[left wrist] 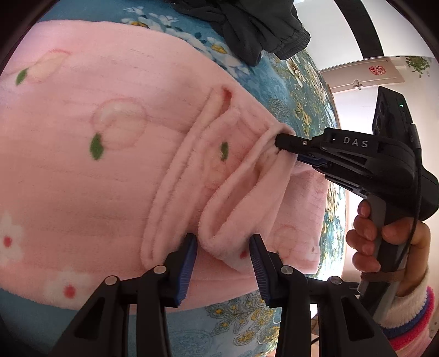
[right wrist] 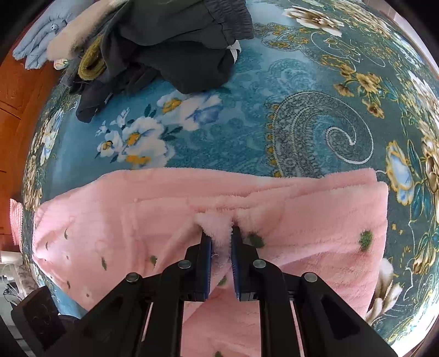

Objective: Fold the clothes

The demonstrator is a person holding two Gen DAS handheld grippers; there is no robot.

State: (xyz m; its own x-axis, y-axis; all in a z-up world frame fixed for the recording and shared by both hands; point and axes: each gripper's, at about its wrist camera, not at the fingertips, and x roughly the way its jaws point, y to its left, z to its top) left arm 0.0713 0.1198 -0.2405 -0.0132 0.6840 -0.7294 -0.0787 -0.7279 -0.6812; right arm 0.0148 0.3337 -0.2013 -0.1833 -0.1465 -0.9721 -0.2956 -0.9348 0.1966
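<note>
A pink fleece garment (left wrist: 82,153) with peach and flower prints lies spread on a blue floral blanket (left wrist: 299,90). My left gripper (left wrist: 223,241) is open, its jaws on either side of a folded pink edge (left wrist: 219,241) without closing on it. My right gripper (right wrist: 221,236) is shut on a bunched fold of the pink garment (right wrist: 164,206); in the left wrist view it (left wrist: 279,142) pinches the cloth's corner from the right, held by a hand (left wrist: 367,236).
A heap of dark clothes (right wrist: 164,41) lies at the far side of the blanket (right wrist: 315,123), also in the left wrist view (left wrist: 247,24). A light blue item (right wrist: 41,38) and wooden furniture (right wrist: 16,90) are at the far left.
</note>
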